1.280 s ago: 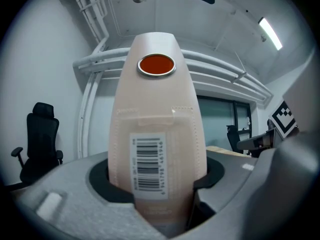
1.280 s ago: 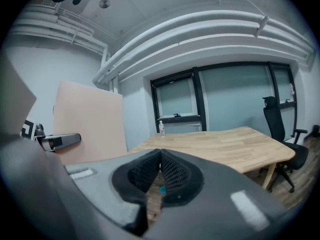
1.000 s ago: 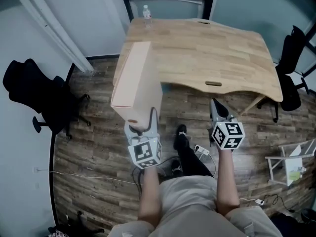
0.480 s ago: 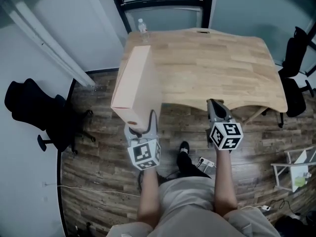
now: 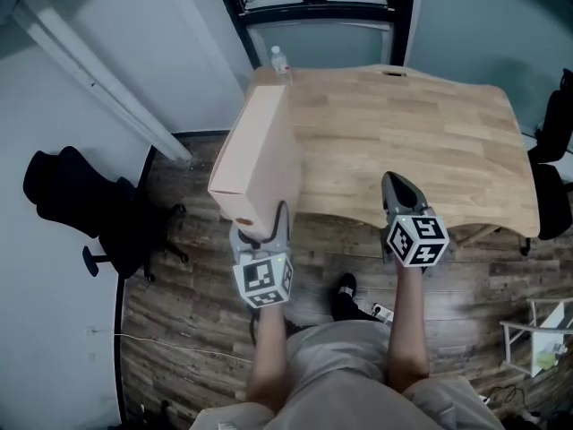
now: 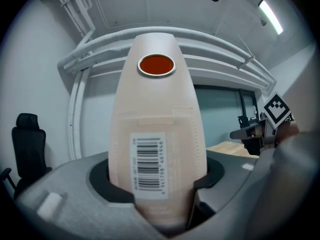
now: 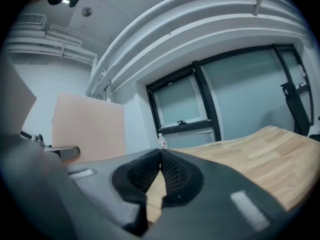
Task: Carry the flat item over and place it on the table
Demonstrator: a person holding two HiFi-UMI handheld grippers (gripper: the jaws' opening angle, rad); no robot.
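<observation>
A flat pale-pink box (image 5: pixel 260 155) stands on its long edge, pointing forward over the left end of the wooden table (image 5: pixel 448 150). My left gripper (image 5: pixel 261 227) is shut on the box's near end. In the left gripper view the box (image 6: pixel 157 134), with a barcode label and a red dot, fills the space between the two jaws, which press on its sides. My right gripper (image 5: pixel 398 184) hovers at the table's near edge, shut, with nothing in it. In the right gripper view its pads (image 7: pixel 172 171) meet, and the box (image 7: pixel 87 129) stands to the left.
A clear water bottle (image 5: pixel 279 59) stands at the table's far left corner, by a dark-framed window (image 5: pixel 313 7). Black office chairs sit at the left (image 5: pixel 81 195) and right (image 5: pixel 555 141). A power strip (image 5: pixel 382 312) lies on the wood floor; a white rack (image 5: pixel 542 334) stands lower right.
The person has stepped toward the table. Both grippers now reach its near edge, and the box extends further over the tabletop. The left grip holds and the right gripper stays shut.
</observation>
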